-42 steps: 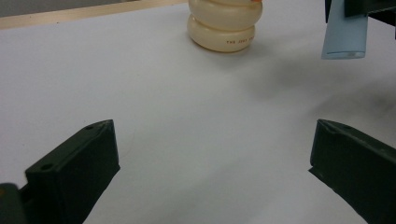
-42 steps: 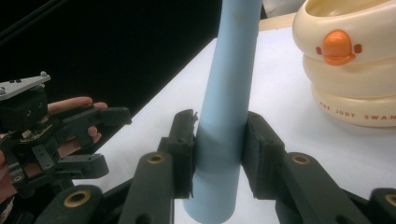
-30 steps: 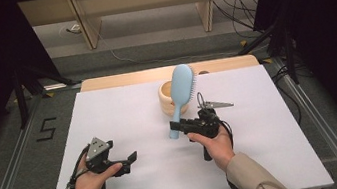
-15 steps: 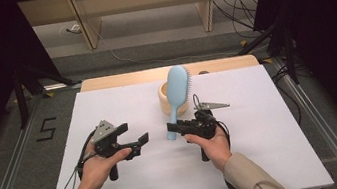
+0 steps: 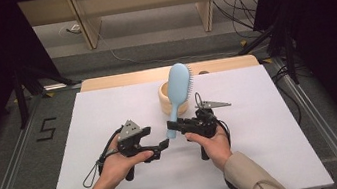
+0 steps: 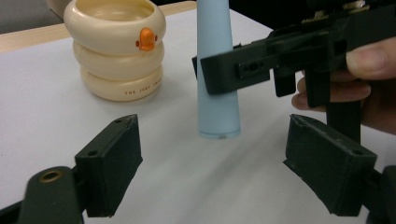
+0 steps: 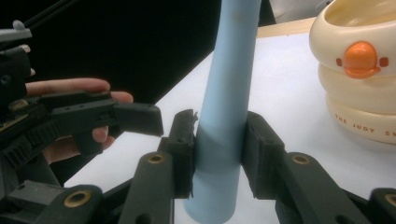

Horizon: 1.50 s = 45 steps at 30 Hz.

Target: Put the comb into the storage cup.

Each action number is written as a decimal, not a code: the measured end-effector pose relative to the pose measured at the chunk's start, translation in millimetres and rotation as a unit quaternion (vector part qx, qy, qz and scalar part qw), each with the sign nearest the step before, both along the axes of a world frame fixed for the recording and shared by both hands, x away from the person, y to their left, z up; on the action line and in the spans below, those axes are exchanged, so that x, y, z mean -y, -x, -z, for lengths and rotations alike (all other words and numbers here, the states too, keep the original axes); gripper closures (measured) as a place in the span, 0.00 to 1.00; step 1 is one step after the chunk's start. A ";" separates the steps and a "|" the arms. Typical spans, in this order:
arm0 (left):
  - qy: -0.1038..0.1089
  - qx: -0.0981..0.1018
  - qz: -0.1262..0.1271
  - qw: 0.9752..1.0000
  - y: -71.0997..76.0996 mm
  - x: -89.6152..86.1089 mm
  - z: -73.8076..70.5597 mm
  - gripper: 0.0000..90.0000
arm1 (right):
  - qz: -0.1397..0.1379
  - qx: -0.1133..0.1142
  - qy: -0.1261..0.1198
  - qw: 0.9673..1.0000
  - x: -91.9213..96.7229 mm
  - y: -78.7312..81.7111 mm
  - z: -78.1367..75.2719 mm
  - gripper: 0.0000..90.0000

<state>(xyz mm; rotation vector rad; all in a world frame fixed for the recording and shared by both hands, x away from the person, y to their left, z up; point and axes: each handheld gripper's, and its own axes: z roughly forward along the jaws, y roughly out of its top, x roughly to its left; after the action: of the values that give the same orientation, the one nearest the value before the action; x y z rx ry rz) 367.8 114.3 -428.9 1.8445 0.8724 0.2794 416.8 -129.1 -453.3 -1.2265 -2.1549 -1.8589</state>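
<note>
The right tongs (image 7: pixel 217 154) are clamped on the lower handle of a pale blue hairbrush (image 5: pixel 178 90), holding it upright — its head rises beyond them, over a cream ringed cup (image 6: pixel 116 46) with an orange duck bill that stands on the white bench (image 5: pixel 273 134). The left tongs (image 6: pixel 215 172) gape wide just beside the right ones, the handle's end between and slightly ahead of their jaws, not touching. The lift looks done — what seems left is a handover or a shared grip on the handle.
</note>
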 end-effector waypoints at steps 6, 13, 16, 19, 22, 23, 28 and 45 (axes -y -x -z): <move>0.009 0.005 -0.002 1.000 -2.2 2.1 -6.9 0.20 | -0.002 0.000 0.003 1.000 -1.4 0.1 1.8 0.75; 0.045 0.027 -0.028 0.998 -16.7 3.5 -33.5 0.13 | -0.005 0.003 0.000 1.000 -2.2 1.0 0.8 0.75; 0.054 0.036 -0.031 0.997 -27.7 10.1 -50.5 0.06 | -0.006 0.004 0.002 1.000 -2.8 0.7 2.0 0.75; 0.054 0.045 -0.023 0.997 -39.8 19.0 -65.1 0.01 | -0.007 0.003 0.002 1.000 -2.8 0.5 2.0 0.75; 0.056 0.045 -0.019 0.997 -53.4 27.9 -75.9 0.00 | -0.008 0.004 0.002 1.000 -2.8 0.7 2.0 0.75; 0.058 0.044 -0.018 0.997 -57.7 30.9 -78.9 0.00 | -0.008 0.004 0.001 1.000 -2.8 0.8 2.1 0.75; 0.058 0.037 -0.012 0.998 -75.6 46.1 -90.2 0.00 | -0.009 0.005 0.001 1.000 -2.5 1.0 2.0 0.75; 0.054 0.012 -0.017 0.998 -105.7 79.6 -100.9 0.01 | -0.011 0.009 0.003 1.000 -2.1 0.8 1.9 0.75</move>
<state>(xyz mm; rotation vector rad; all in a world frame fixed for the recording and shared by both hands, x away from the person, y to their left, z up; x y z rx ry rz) 473.5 34.7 -328.0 1.7236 0.8870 0.2691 416.0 -126.9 -455.2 -1.1873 -2.1751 -1.8636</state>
